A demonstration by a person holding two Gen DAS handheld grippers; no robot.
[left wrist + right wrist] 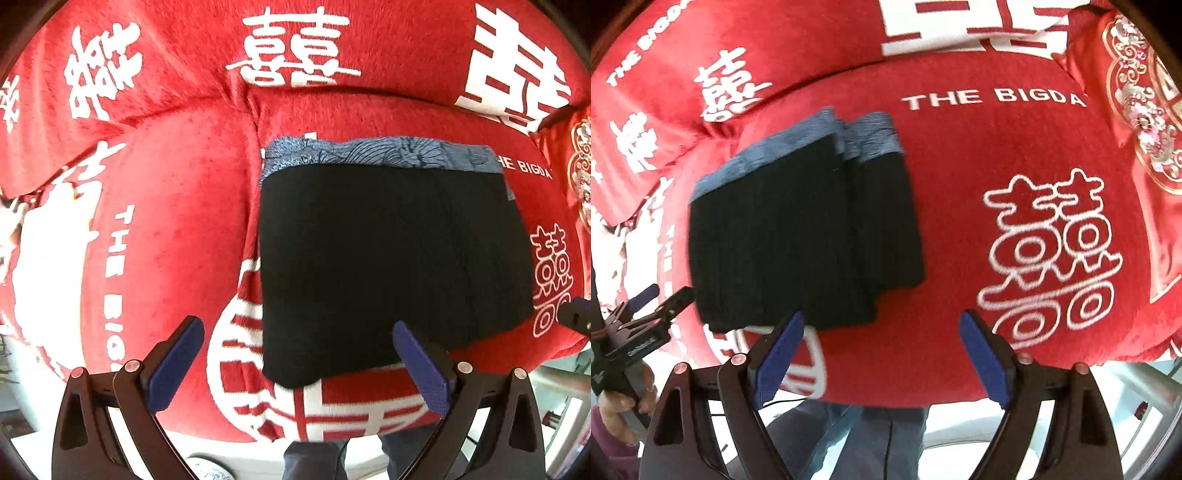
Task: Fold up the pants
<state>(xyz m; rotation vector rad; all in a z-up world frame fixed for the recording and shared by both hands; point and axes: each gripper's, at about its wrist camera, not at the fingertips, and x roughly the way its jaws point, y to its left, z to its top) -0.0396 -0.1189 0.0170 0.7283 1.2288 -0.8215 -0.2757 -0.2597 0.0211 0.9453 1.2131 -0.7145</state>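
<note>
Cushions of red plush sofa [177,206], printed with white characters, carry everything. On the seat cushion, toward its front edge, lies the folded black knit pants with a blue-grey patterned waistband [391,254], waistband toward the backrest, layers stacked and slightly stepped at one side. I judge the cloth light, soft and limp, apt to slump if lifted by one corner; a pinch through all layers at the folded edge should hold best. My left gripper [295,365] hangs over the front hem, jaws wide, holding nothing. My right gripper [882,356] is also spread wide and empty, over bare cushion beside the pants.
</note>
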